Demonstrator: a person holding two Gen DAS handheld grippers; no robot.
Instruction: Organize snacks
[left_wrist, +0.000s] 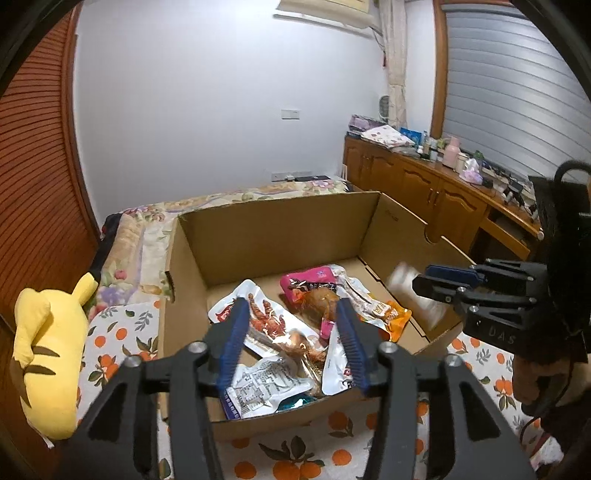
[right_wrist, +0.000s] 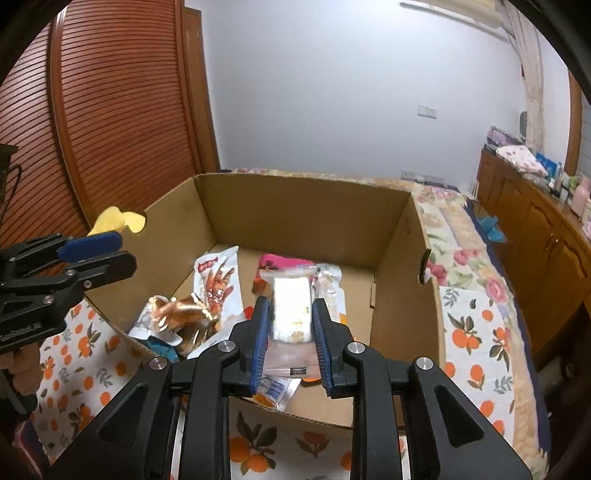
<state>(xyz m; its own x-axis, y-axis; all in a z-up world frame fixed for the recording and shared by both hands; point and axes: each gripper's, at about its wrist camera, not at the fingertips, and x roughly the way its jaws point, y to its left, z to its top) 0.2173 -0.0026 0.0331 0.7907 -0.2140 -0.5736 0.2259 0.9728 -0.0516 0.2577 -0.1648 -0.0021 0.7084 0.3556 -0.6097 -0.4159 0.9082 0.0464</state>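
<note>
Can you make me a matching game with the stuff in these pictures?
Things:
1. yellow plush toy
2. clear snack pack
3. pink snack bag
4. left gripper

Places or states:
A. lying inside the cardboard box
B. held between the fingers of the right gripper
C. open and holding nothing
D. on the bedsheet outside the box

Pairs: 1-D, 2-B, 3-A, 4-C

Yellow plush toy (left_wrist: 48, 354) lying on orange-print bedsheet (left_wrist: 114, 343); cluttered wooden cabinet (left_wrist: 424, 188) along the wall; slatted wooden door (right_wrist: 122, 110).
</note>
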